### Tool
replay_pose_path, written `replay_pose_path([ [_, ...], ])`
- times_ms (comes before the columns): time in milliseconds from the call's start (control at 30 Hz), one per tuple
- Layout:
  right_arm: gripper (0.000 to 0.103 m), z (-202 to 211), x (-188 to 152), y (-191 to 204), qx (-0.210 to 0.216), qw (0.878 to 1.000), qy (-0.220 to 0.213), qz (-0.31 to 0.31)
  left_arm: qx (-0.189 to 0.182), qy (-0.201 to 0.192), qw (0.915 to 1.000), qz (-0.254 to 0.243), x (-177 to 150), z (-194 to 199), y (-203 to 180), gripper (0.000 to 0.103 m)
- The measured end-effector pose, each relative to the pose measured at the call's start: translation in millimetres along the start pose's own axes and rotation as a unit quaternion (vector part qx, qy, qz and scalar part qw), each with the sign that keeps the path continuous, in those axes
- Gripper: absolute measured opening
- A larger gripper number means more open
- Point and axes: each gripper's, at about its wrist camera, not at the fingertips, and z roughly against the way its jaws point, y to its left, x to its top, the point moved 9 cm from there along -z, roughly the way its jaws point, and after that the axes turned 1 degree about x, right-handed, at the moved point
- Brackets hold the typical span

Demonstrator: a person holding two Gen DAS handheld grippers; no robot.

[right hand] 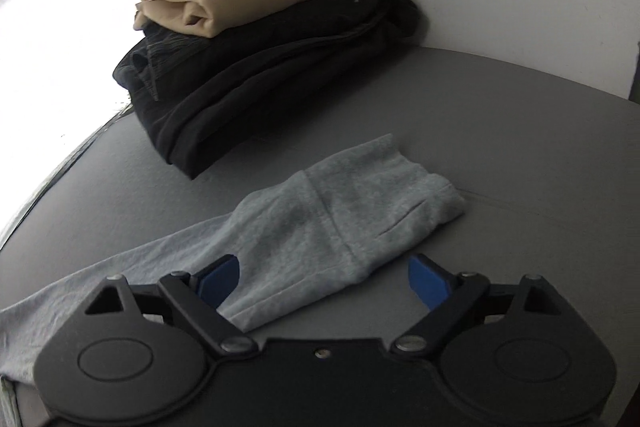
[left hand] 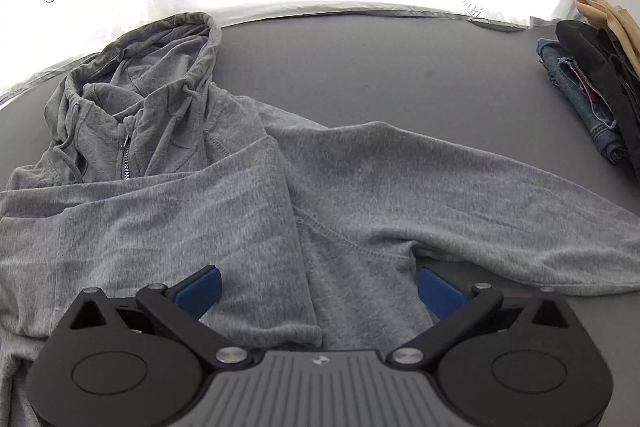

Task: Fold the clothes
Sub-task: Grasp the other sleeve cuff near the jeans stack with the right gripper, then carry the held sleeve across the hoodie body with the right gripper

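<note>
grey zip hoodie (left hand: 248,187) lying flat, one sleeve (right hand: 328,227) stretched out, left gripper (left hand: 318,291) and right gripper (right hand: 324,283) both spread wide, empty

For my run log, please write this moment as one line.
left tool: open over grey zip hoodie | right tool: open above its sleeve cuff | folded pile: apart

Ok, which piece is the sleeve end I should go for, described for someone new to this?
On the grey table, a stack of folded clothes sits by the wall. Just in front of it, the grey hoodie's sleeve lies stretched out flat, its cuff ahead of the open right gripper. It is the only light-grey, unfolded piece there.
</note>
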Motion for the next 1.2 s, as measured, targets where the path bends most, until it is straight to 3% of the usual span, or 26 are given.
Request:
replay_pose_path([
  [100,0.089,-11,6,-1,-0.027,0.999,0.006,0.032,0.014,0.018,0.9993,0.030,7,-15,10,0.103],
  [233,0.072,-22,13,0,-0.056,0.995,0.009,0.080,0.025,0.026,0.9990,0.026,2,-27,13,0.103],
  [333,0.052,-24,18,5,-0.056,0.993,0.003,0.107,0.037,0.023,0.9989,0.017,0,-27,10,0.103],
  [367,0.039,-24,20,6,-0.056,0.993,0.001,0.106,0.041,0.022,0.9988,0.017,0,-26,9,0.103],
  [400,0.035,-22,24,8,-0.058,0.993,-0.002,0.106,0.045,0.022,0.9986,0.017,-1,-26,8,0.103],
  [433,0.014,-20,27,10,-0.059,0.993,-0.005,0.106,0.045,0.022,0.9985,0.020,-1,-26,8,0.103],
  [467,0.009,-19,30,12,-0.060,0.992,-0.008,0.107,0.042,0.022,0.9986,0.024,-1,-24,9,0.103],
  [800,0.009,41,49,73,0.045,0.988,-0.069,0.128,0.009,0.000,0.9983,0.057,-22,26,17,0.103],
  [1000,0.009,78,34,143,0.139,0.972,-0.074,0.173,0.020,-0.007,0.9980,0.060,-52,76,43,0.103],
  [1200,0.008,110,-6,230,0.237,0.950,-0.058,0.197,0.036,-0.006,0.9938,0.105,-80,103,94,0.103],
])
